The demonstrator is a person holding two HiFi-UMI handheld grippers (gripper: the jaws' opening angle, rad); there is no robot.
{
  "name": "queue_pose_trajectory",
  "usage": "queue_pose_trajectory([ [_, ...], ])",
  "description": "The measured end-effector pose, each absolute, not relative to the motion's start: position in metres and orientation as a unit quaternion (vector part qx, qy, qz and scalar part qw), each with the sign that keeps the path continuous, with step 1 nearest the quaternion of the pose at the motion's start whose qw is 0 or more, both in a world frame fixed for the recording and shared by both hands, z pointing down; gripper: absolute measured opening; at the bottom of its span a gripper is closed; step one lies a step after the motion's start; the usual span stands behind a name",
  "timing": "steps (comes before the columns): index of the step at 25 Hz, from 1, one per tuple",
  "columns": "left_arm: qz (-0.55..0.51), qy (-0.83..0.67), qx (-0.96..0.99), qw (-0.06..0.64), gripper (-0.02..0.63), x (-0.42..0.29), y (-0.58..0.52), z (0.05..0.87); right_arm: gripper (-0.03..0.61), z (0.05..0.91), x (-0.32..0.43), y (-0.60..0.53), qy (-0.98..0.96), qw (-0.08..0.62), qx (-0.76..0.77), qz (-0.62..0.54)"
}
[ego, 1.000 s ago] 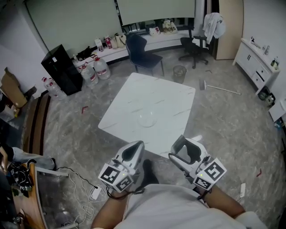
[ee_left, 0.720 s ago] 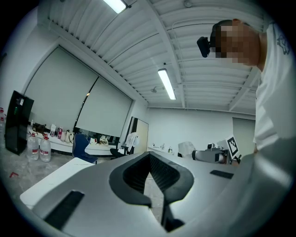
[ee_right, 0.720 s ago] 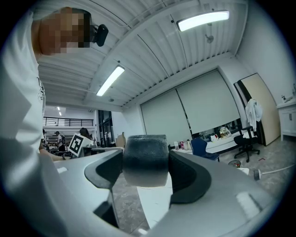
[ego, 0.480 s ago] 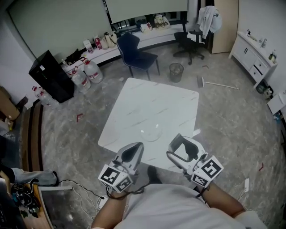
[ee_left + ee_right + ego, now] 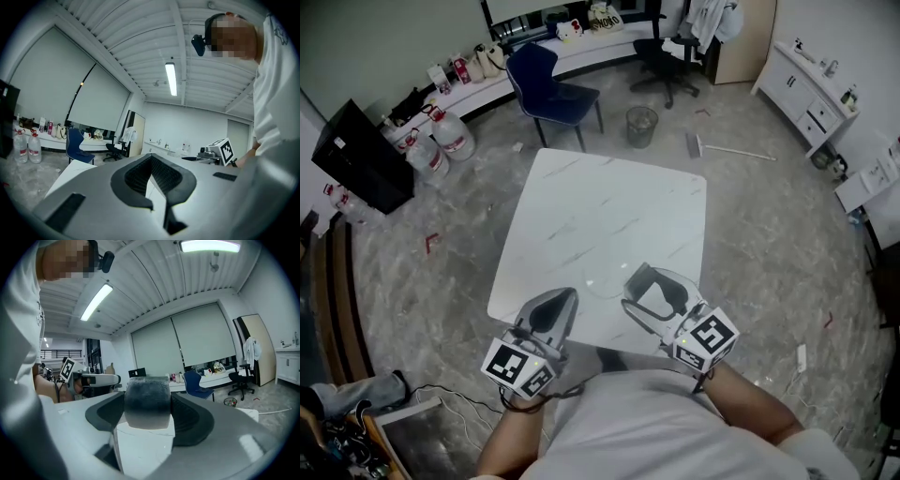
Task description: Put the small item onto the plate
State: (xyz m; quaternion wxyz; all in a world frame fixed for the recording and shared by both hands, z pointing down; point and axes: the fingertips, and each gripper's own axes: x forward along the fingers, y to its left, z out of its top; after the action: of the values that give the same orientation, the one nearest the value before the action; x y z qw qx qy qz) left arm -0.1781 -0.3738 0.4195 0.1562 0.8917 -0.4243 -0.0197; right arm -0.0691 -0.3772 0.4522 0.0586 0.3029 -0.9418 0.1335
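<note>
A white marble table (image 5: pixel 600 211) fills the middle of the head view. A clear glass plate (image 5: pixel 598 281) lies faintly near its front edge, between my two grippers. My right gripper (image 5: pixel 649 292) hovers over that edge just right of the plate, shut on a small grey-white block (image 5: pixel 146 404) that sits between its pads. The left gripper (image 5: pixel 551 311) is over the front edge just left of the plate. In the left gripper view its jaws meet at the tips (image 5: pixel 151 159) with nothing held.
Beyond the table stand a blue chair (image 5: pixel 551 89) and a waste bin (image 5: pixel 641 125). Water bottles (image 5: pixel 441 136) and a black cabinet (image 5: pixel 356 155) are at far left, a broom (image 5: pixel 727 148) and white cupboards (image 5: pixel 811 98) at right. Cables (image 5: pixel 389 412) lie on the floor at lower left.
The table and plate have come closer in the head view, and both grippers now reach over the table's front edge beside the plate. Neither gripper's jaws changed.
</note>
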Motion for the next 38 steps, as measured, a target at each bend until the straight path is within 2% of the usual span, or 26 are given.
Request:
queue_pose_trajectory([
  [6, -0.016, -0.418, 0.889, 0.185, 0.006, -0.201, -0.392, 0.450, 0.302, 0.514, -0.093, -0.404, -0.933, 0.109, 0.301, 0.163],
  [20, 0.006, -0.405, 0.886, 0.225, 0.006, -0.199, -0.404, 0.519, 0.302, 0.670, -0.108, -0.443, -0.912, 0.197, 0.297, 0.206],
  [38, 0.020, -0.425, 0.875, 0.229, 0.006, -0.204, -0.418, 0.554, 0.302, 0.819, -0.113, -0.463, -0.876, 0.341, 0.275, 0.201],
])
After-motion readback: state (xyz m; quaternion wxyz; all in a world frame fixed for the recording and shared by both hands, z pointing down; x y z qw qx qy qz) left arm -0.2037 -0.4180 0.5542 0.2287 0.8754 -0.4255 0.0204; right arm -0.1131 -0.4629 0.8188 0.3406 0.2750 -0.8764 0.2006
